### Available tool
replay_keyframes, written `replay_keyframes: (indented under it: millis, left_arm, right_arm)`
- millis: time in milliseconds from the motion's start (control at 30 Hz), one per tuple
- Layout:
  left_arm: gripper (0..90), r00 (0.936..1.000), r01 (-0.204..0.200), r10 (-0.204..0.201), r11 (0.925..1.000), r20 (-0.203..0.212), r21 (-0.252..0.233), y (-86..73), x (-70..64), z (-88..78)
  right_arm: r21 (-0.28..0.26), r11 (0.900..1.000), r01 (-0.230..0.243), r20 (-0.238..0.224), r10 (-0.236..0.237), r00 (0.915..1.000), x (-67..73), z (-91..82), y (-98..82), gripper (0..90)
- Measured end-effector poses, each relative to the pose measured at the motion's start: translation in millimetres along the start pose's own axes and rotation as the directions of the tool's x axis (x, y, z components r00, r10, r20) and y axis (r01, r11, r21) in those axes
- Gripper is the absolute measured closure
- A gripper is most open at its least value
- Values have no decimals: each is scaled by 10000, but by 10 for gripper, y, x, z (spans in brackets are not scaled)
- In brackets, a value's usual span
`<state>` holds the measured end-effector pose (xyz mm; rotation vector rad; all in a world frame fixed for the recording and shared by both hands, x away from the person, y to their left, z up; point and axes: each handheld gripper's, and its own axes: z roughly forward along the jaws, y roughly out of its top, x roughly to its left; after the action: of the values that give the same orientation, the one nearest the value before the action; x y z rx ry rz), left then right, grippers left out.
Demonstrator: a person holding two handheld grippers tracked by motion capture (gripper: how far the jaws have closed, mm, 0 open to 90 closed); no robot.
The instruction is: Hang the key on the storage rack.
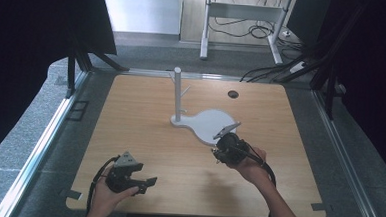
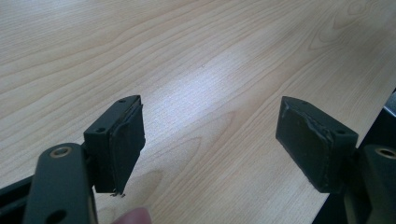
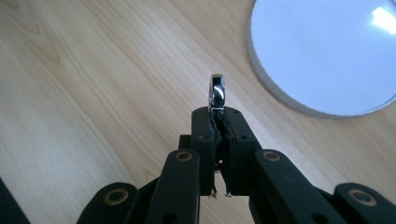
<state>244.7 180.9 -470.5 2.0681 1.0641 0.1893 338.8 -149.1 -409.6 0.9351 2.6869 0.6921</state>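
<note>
- The right gripper (image 3: 217, 122) is clamping its jaws tight on a small shiny metal ring (image 3: 217, 92), which is sticking up edge-on from between the black pads in the right gripper view.
- In the high view, the right gripper (image 1: 222, 149) is hanging over the right half of the wooden table (image 1: 139, 136), just at the near edge of the white stand base (image 1: 211, 123), with the person's right hand (image 1: 250, 164) gripping it from behind and the cable trailing back along the forearm.
- The ring is being held above the bare wood, near the rounded rim of the white stand base (image 3: 322, 51), which is lying to the far right of the jaws in the right gripper view; the ring is not touching that base.
- The white post (image 1: 177, 94) is standing upright on the far, narrow end of the base, with short pegs jutting from its sides.
- The left gripper (image 2: 210, 140) is holding its jaws wide apart with nothing between them, and plain tabletop is showing through the gap.
- In the high view, the left gripper (image 1: 144, 184) is sitting at the near left part of the table, well apart from the base, cradled in the person's left hand (image 1: 107, 196), its jaws pointing right.
- A small dark round hole (image 1: 233, 94) is lying in the tabletop at the far side, right of the post.
</note>
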Motion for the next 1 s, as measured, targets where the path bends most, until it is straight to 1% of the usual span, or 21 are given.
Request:
replay_keyframes:
  millis: [167, 367, 567, 733, 1000]
  left_arm:
    - [242, 10000, 22, -22, 10000, -6, 38, -1, -3, 6]
    - [242, 10000, -50, 50, 10000, 11, 47, 1, -8, 7]
    - [242, 10000, -58, 58, 10000, 5, 56, -1, -6, 16]
    - [242, 10000, -55, 54, 10000, 10, 75, -1, -8, 20]
    - [242, 10000, -57, 57, 10000, 14, 78, -3, -3, 23]
  right_arm:
    - [-176, 9998, -75, 0, 75, 10000, -55, -19, 83, 841]
    - [-268, 9995, -142, 54, 143, 9999, -80, -19, 146, 841]
    - [-326, 9992, -229, -9, 229, 9997, -112, -8, 227, 841]
    - [-350, 9991, -231, -30, 231, 9997, -133, 12, 256, 841]
    - [-386, 9985, -382, -37, 381, 9993, -168, 39, 279, 841]
